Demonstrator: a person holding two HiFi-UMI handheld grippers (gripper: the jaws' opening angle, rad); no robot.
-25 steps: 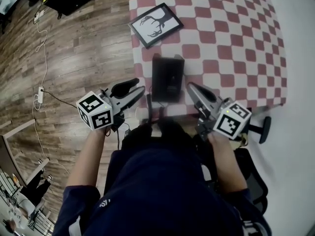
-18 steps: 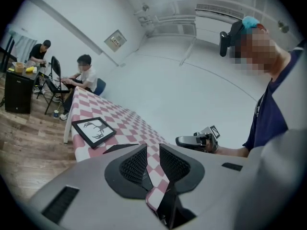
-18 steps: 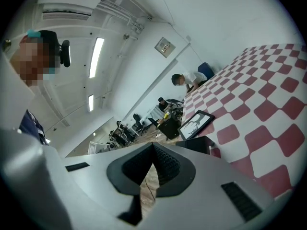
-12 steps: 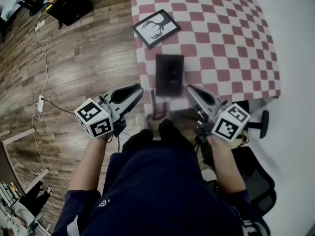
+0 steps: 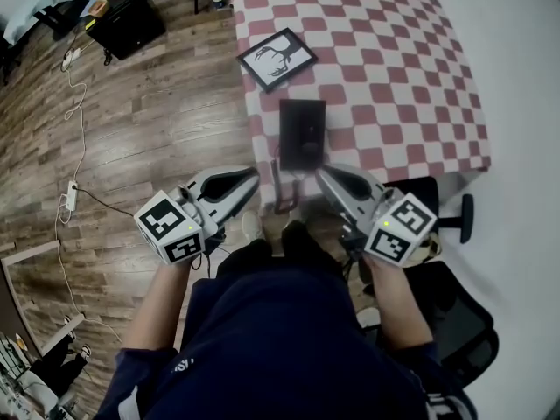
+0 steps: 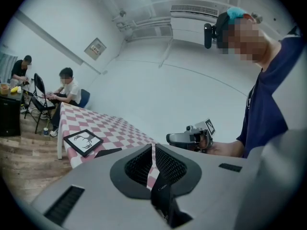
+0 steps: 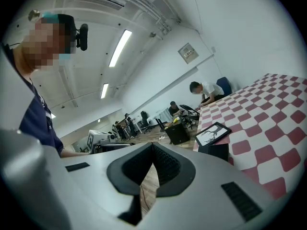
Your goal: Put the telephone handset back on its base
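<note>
Hovering side by side low in the head view, just short of the checked table (image 5: 398,68), the left gripper (image 5: 244,180) has just been closing its jaws to a slit on nothing and the right gripper (image 5: 327,178) has its pads together, empty, so neither seems to have taken anything yet. Just above them the telephone base (image 5: 302,133) lies near the table's edge, and a slim dark thing (image 5: 279,191) hanging below that edge may be the handset; I cannot tell. A framed antler picture (image 5: 277,59) lies further up; wood floor (image 5: 149,121) fills the left.
</note>
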